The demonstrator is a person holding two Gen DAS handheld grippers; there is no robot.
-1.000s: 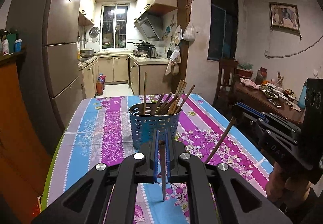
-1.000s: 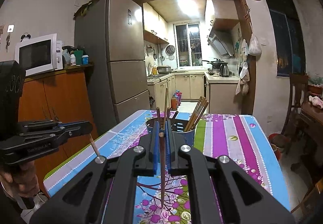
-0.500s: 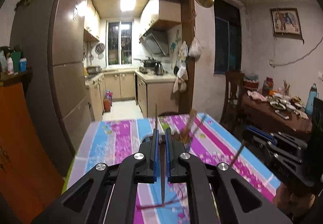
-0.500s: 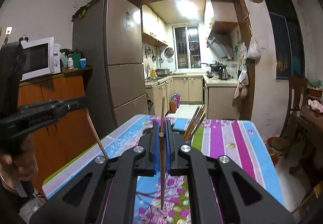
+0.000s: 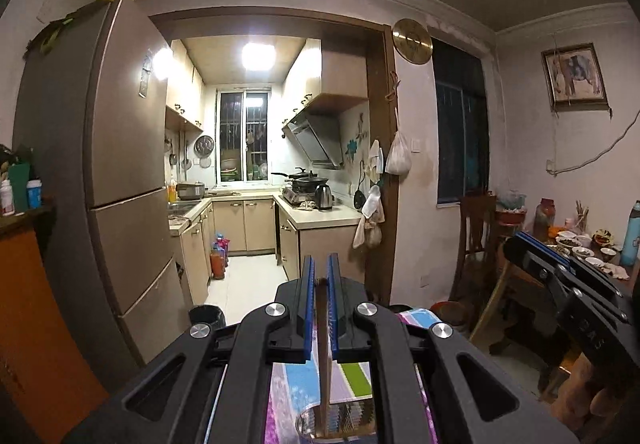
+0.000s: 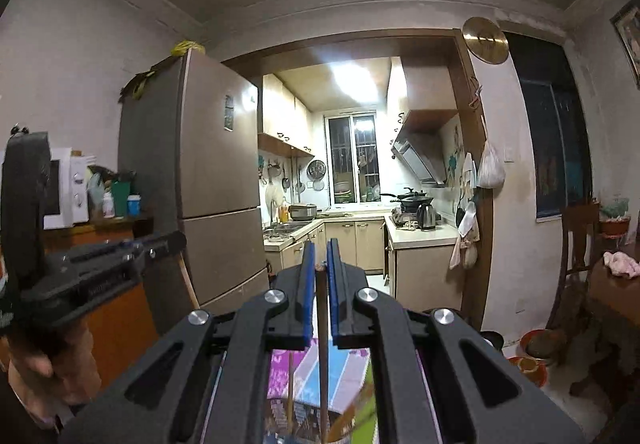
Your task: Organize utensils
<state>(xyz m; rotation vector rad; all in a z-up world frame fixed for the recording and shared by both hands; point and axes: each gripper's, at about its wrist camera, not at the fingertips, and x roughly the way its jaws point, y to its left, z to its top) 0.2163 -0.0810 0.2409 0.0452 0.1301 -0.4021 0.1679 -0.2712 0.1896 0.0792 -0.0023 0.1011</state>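
Observation:
My left gripper (image 5: 319,268) is shut on a brown chopstick (image 5: 323,364) that hangs straight down between its blue pads. The chopstick's lower end is over the blue utensil basket (image 5: 340,422) at the bottom edge, on the striped floral tablecloth (image 5: 300,376). My right gripper (image 6: 319,252) is shut on a second chopstick (image 6: 322,364), also vertical, above the basket (image 6: 296,418), which holds several chopsticks. In each wrist view the other gripper shows beside the basket, held by a hand: the right gripper (image 5: 520,244), and the left gripper (image 6: 176,242) with its chopstick (image 6: 188,282).
A tall fridge (image 5: 120,184) stands left of the kitchen doorway. An orange cabinet (image 6: 116,308) carries a microwave (image 6: 64,188). At the right are a wooden chair (image 5: 476,244) and a side table (image 5: 580,256) with dishes.
Both grippers have risen with their chopsticks still held. The basket and tablecloth have dropped from mid-view to the bottom edge, and both cameras now look level into the kitchen.

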